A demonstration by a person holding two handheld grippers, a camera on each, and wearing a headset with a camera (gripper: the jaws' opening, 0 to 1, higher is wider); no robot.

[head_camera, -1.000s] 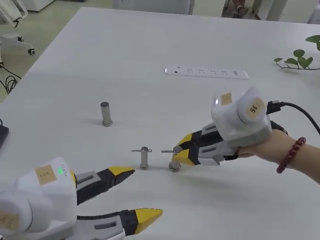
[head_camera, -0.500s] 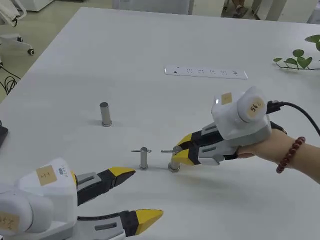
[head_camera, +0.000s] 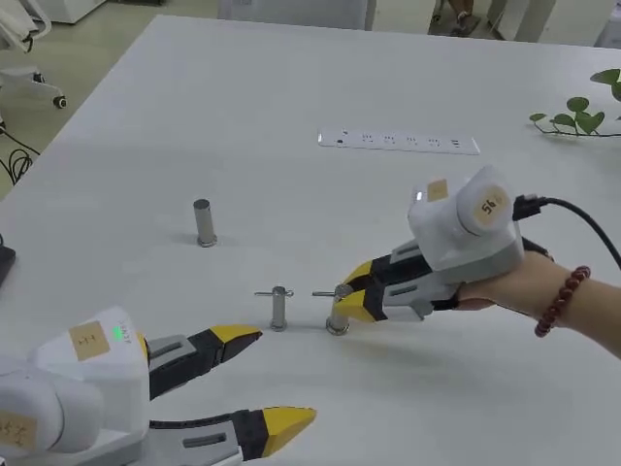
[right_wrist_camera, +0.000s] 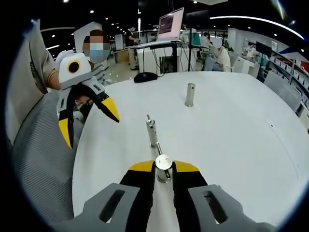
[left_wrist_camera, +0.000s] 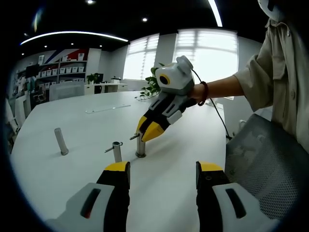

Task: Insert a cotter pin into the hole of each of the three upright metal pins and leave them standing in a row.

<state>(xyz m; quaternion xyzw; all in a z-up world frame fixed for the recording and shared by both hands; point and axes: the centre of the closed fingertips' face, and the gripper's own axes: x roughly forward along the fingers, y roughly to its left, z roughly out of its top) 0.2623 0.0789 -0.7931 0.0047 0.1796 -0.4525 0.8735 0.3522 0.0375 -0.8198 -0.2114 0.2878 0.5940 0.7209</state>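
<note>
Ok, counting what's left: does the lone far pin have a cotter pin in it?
No, the far pin stands bare, nothing through its top.

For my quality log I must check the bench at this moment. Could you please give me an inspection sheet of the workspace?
Surface: white table.
Job's things: lone pin upright, no cotter pin seen in it; middle pin upright, cotter pin through it; gripped pin upright, second cotter pin through it.
Clutter: power strip on the far side.
Grippers: right gripper, fingers shut on gripped pin; left gripper open, holding nothing.
Cables: black cable from right gripper.
Surroundings: plant at the table edge.
</note>
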